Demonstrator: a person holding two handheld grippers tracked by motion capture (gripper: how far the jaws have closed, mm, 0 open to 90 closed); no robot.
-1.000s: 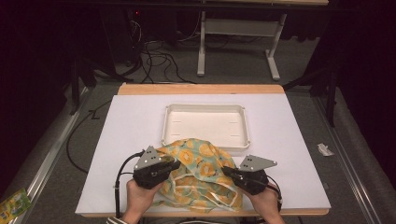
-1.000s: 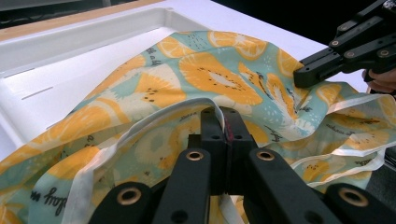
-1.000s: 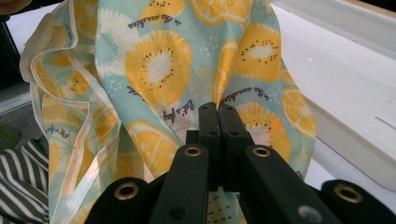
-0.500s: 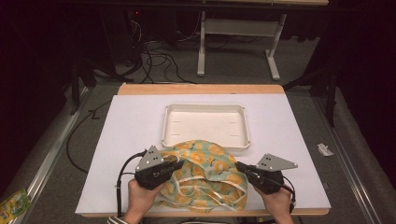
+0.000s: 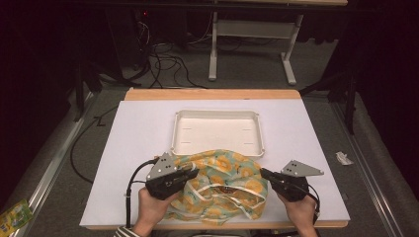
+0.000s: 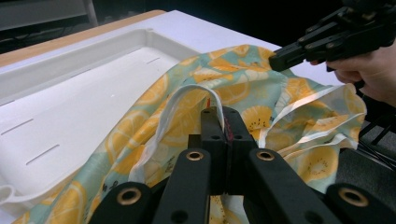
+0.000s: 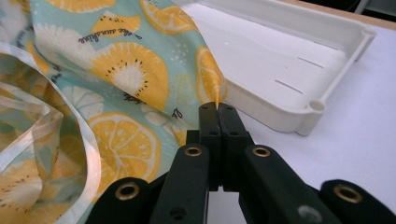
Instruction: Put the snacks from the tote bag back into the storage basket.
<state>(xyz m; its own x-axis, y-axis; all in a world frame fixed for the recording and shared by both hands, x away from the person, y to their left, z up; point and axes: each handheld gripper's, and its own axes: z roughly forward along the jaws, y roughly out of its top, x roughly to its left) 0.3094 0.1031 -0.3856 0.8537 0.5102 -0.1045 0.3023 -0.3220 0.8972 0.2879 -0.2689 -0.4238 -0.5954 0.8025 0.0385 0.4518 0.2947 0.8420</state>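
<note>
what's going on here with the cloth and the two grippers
A person holds a lemon-print cloth at the near edge of the table, one gripper in each hand. The left gripper is shut on a fold with white trim, the right gripper on a fabric edge. The cloth's far edge lies against a white tray.

Crumpled lemon-print cloth (image 5: 220,185) with white straps, far edge overlapping the white tray (image 5: 217,116).
</note>
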